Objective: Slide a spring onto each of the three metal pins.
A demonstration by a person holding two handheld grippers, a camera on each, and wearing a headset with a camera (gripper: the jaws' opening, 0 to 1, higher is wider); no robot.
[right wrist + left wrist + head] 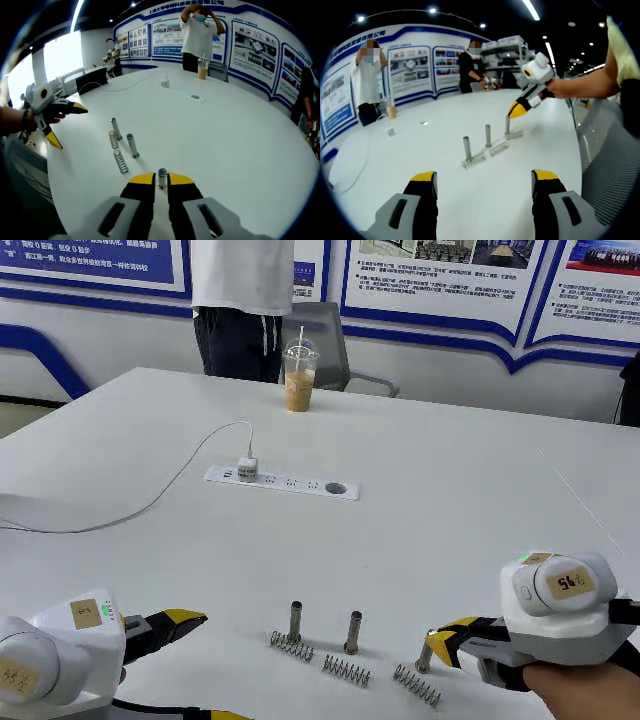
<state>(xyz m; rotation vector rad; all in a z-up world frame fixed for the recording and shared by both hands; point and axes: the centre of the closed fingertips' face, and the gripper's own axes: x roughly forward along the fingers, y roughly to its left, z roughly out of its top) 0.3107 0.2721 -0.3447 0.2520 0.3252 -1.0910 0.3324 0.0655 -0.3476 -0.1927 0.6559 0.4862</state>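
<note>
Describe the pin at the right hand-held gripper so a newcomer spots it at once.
At the near edge of the white table three metal pins stand in a row. It is the rightmost pin, the one between the yellow-tipped jaws of the right hand-held gripper; the middle pin and left pin stand free.

Three pins (pixel 353 631) stand at 6 o'clock on the table (pixel 450 490), a spring (pixel 346 670) beside each. From 4 o'clock the right gripper (pixel 433 642) touches the rightmost pin (pixel 424 657); the left gripper (pixel 215 667) sits at 8 o'clock, jaws apart.
</note>
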